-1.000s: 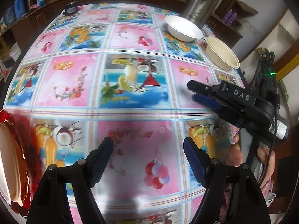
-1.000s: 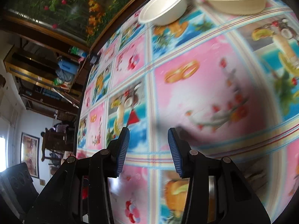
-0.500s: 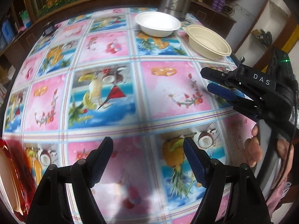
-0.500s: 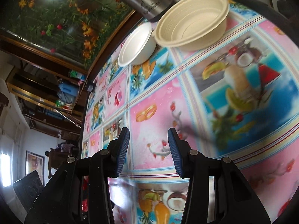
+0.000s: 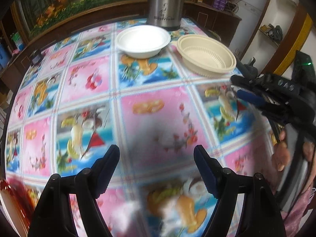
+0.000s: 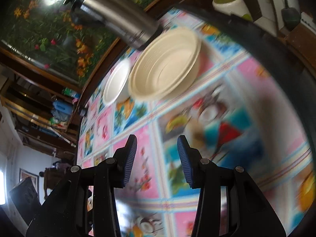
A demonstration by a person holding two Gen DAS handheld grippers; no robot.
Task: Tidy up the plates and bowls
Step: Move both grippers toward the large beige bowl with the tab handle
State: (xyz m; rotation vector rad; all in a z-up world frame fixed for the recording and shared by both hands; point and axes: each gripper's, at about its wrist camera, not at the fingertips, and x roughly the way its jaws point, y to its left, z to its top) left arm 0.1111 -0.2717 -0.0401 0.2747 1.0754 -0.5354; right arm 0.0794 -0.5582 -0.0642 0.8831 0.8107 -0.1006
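Table under a glossy cloth of pink and blue fruit squares. At the far end: white bowl, cream bowl just beside it, steel flask behind both. Red-rimmed plate at the near left edge.

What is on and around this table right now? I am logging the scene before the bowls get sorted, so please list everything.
white bowl: one, white, far side of the table, in front of the flask
cream bowl: one, cream, ribbed inside, right of the white bowl
steel flask: one, silver, upright at the far edge
red plate: one, red rim, only partly visible at the near left edge
tablecloth: one, pink and blue fruit squares, covering the table
left gripper: one, black, blue pads, open, empty
right gripper: one, black, blue pads, open, empty
hand: one, on the right gripper's handle
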